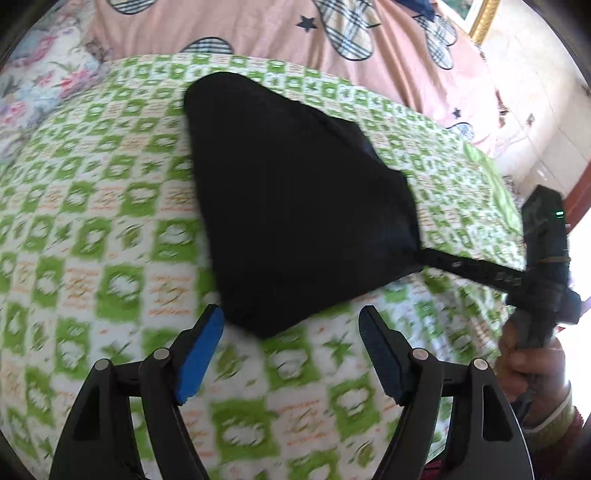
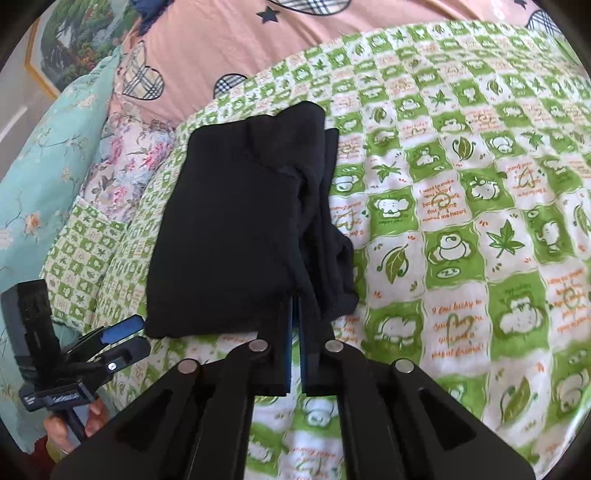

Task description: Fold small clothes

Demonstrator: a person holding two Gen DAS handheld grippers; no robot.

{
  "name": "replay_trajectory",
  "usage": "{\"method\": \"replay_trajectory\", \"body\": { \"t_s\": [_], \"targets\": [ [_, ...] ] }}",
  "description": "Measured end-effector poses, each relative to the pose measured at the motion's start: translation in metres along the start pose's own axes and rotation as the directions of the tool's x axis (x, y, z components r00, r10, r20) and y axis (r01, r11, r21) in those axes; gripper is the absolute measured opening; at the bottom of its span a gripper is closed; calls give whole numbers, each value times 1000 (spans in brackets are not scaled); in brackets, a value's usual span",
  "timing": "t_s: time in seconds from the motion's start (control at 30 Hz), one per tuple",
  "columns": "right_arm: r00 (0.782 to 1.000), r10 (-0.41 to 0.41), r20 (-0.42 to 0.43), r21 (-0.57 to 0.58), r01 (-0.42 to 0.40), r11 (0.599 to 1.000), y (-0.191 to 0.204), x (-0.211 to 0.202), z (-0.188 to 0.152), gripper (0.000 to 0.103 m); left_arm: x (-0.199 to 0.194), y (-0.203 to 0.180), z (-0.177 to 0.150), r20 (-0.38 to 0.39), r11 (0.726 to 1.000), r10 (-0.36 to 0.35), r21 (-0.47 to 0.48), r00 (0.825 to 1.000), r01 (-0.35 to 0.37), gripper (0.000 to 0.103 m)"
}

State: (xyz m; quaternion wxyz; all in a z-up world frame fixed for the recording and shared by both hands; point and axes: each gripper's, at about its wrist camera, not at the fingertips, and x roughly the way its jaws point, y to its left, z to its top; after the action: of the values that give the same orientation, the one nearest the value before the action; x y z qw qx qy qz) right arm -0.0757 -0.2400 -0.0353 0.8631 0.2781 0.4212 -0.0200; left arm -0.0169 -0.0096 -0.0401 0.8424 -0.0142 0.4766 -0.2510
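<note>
- Right gripper [image 2: 294, 325] has its fingers pressed together on the near edge of the black garment [image 2: 236, 221], a strip of dark cloth pinched between the pads.
- Left gripper [image 1: 291, 328] stands spread with nothing between its blue pads [image 1: 199, 358]; the garment's near corner lies just beyond them, apart from both.
- That garment lies partly folded on the green-and-white checked blanket [image 2: 461, 258], with bunched layers along its right side in the right wrist view.
- Printed orange writing on the blanket reads "I want to make you happy because your smiling makes me happy" in one square; another starts "I feel lucky to", and the rest is too small to tell.
- Only the right wrist view shows this writing sharply; the left wrist view is blurred.
- In the right wrist view the left gripper appears at the near left, held by a hand [image 2: 70, 424], along with a floral pillow [image 2: 44, 184] and a framed landscape picture [image 2: 70, 40] at the far left.
- In the left wrist view the right gripper reaches in from the right, its tips at the garment's right corner.
- Beyond the blanket lies a pink sheet [image 1: 258, 33] with plaid hearts and stars.
</note>
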Motion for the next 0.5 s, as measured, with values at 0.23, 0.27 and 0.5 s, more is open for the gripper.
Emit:
{"method": "replay_trajectory", "body": {
  "t_s": [0.23, 0.27, 0.5],
  "targets": [
    [1000, 9, -10, -24, -10, 1000, 15, -11, -17, 4, -16, 14, -22, -5, 995, 97, -13, 995, -97, 81],
    [1000, 5, -13, -32, -6, 999, 17, -12, -20, 4, -18, 14, -24, -5, 993, 116, -9, 993, -116, 83],
    [1000, -27, -10, -74, 26, 997, 23, -25, -37, 45, -28, 3, -34, -14, 969, 242, 62, 970, -241, 88]
  ]
}}
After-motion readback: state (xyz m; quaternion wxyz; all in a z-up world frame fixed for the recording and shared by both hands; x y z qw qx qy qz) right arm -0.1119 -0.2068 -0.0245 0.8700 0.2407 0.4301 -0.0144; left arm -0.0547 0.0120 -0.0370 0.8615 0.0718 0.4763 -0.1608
